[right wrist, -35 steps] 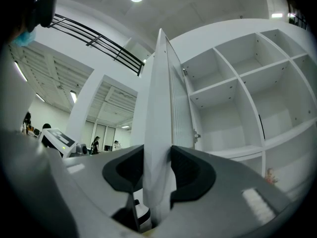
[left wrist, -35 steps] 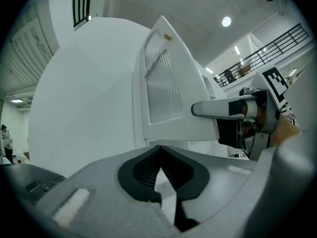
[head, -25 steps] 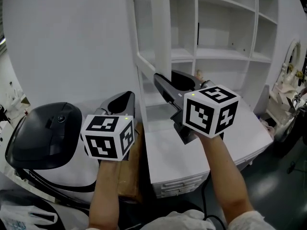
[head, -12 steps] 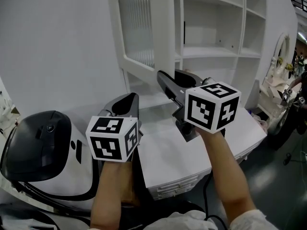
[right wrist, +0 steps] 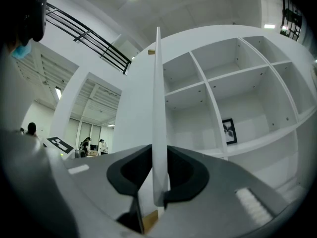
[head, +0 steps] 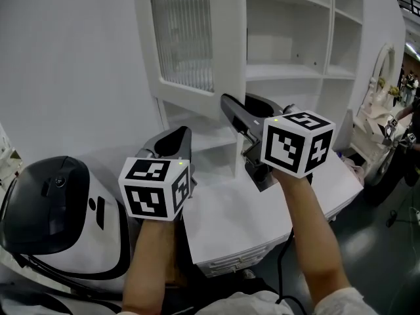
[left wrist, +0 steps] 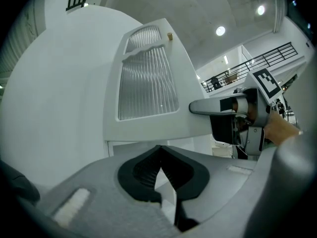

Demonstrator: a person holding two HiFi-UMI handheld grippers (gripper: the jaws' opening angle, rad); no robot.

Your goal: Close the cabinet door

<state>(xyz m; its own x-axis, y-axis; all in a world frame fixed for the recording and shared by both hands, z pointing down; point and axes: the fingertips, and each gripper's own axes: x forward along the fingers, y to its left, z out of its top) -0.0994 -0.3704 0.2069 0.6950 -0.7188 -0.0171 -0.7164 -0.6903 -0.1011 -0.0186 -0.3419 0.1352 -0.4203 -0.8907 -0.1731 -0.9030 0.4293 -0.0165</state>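
the right gripper (head: pixel 228 102) has just squeezed shut on the cabinet door (head: pixel 187 44) edge — the left gripper (head: pixel 178 133) is closed, holding nothing.

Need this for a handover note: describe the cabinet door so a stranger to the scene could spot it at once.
Look to the tall white shelf unit. At its left side the cabinet door stands swung open, its edge pinched by the right claw, whose jaws have just been closing. Unlike the open compartments beside it, it holds an arched pane of ribbed glass.
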